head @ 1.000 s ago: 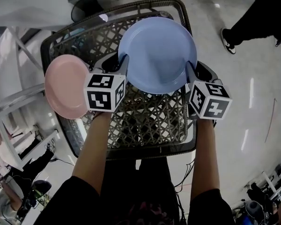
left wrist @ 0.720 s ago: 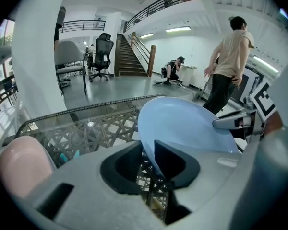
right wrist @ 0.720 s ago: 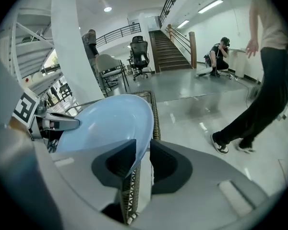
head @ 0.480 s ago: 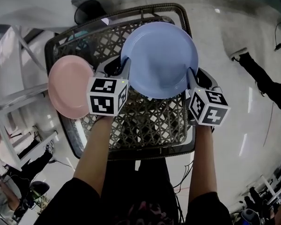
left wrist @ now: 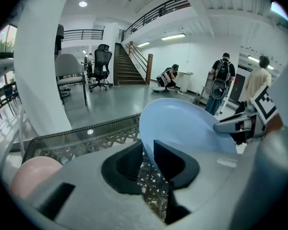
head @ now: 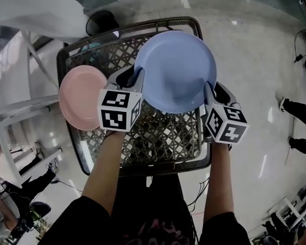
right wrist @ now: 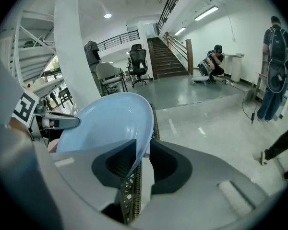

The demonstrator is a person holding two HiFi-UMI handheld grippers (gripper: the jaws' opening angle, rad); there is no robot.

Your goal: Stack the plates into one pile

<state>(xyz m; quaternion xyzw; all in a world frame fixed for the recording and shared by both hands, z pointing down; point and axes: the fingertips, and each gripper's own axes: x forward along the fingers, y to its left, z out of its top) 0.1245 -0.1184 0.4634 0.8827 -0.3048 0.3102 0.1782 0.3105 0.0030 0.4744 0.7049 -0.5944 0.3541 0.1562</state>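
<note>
Blue plate (head: pixel 176 70) aloft over lattice table (head: pixel 163 137) — right gripper (head: pixel 210 90) clamps one rim, left gripper (head: pixel 135 78) jaws closing on the other; a slack pinch could drop it before the pink plate (head: pixel 81 96).

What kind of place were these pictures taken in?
Probably a large open office or workshop hall: a wide staircase, office chairs on a polished grey floor, and a balcony railing above.

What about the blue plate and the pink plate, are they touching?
Apart. The head view shows the basket lattice between the blue plate and the pink plate.
</note>
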